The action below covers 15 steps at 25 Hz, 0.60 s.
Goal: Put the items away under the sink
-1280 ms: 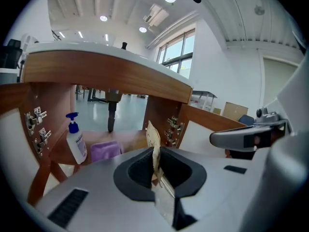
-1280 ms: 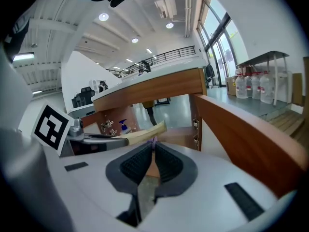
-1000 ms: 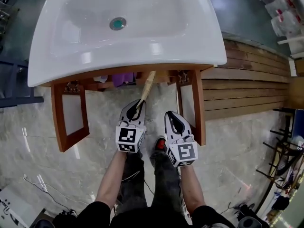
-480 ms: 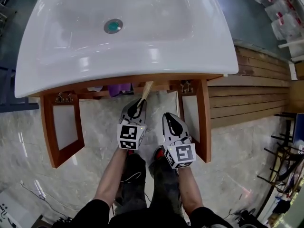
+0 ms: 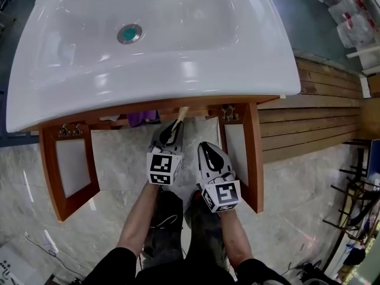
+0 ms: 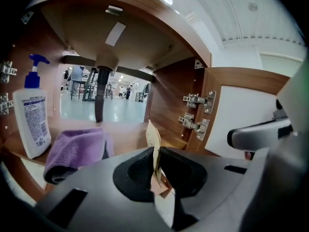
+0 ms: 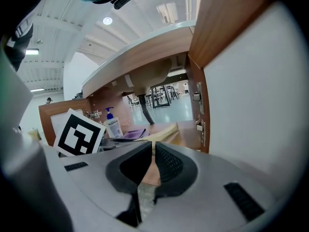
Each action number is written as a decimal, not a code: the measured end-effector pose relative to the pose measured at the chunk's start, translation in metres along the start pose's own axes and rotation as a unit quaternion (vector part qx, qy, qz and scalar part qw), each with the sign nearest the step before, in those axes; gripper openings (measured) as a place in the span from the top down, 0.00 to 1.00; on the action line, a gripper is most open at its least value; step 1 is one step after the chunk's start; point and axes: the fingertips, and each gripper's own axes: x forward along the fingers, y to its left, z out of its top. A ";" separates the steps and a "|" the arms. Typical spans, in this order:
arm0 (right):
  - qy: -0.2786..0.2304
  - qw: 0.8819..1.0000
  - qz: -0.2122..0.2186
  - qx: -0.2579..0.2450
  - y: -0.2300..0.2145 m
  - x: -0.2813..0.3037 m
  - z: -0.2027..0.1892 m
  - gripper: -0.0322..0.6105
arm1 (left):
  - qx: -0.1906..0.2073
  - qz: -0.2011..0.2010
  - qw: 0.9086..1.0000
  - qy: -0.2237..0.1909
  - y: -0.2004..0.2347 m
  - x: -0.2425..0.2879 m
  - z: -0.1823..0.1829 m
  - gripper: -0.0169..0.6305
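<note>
Pinching a thin tan item (image 6: 153, 141), left gripper (image 6: 155, 164) fingers point into the under-sink cabinet (image 6: 170, 93); right gripper (image 7: 152, 153) fingers pressed together, nothing between.

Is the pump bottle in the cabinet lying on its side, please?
No, the pump bottle stands upright beside the purple cloth.

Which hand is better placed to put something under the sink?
Left: the left gripper is shut on the flat tan item, aimed into the open cabinet. The right gripper is shut on nothing.

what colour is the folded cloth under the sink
Purple folded cloth, clearest in left gripper view.
</note>
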 end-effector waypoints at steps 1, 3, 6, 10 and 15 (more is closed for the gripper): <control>-0.002 1.000 0.001 0.000 0.000 0.000 0.000 0.88 | 0.002 0.000 1.000 -0.001 0.000 0.003 0.000 0.92; -0.005 1.000 0.004 -0.001 0.000 0.001 0.001 0.88 | 0.006 0.001 1.000 -0.001 0.001 0.009 0.000 0.92; -0.009 1.000 0.006 -0.003 -0.001 0.002 0.002 0.88 | 0.011 0.000 1.000 -0.001 -0.001 0.016 -0.001 0.92; -0.016 1.000 0.005 -0.003 -0.005 0.003 0.002 0.88 | 0.016 -0.003 1.000 -0.005 -0.003 0.021 -0.003 0.92; -0.023 1.000 0.008 -0.003 -0.003 0.005 -0.001 0.88 | 0.015 -0.014 1.000 -0.005 -0.006 0.026 -0.003 0.90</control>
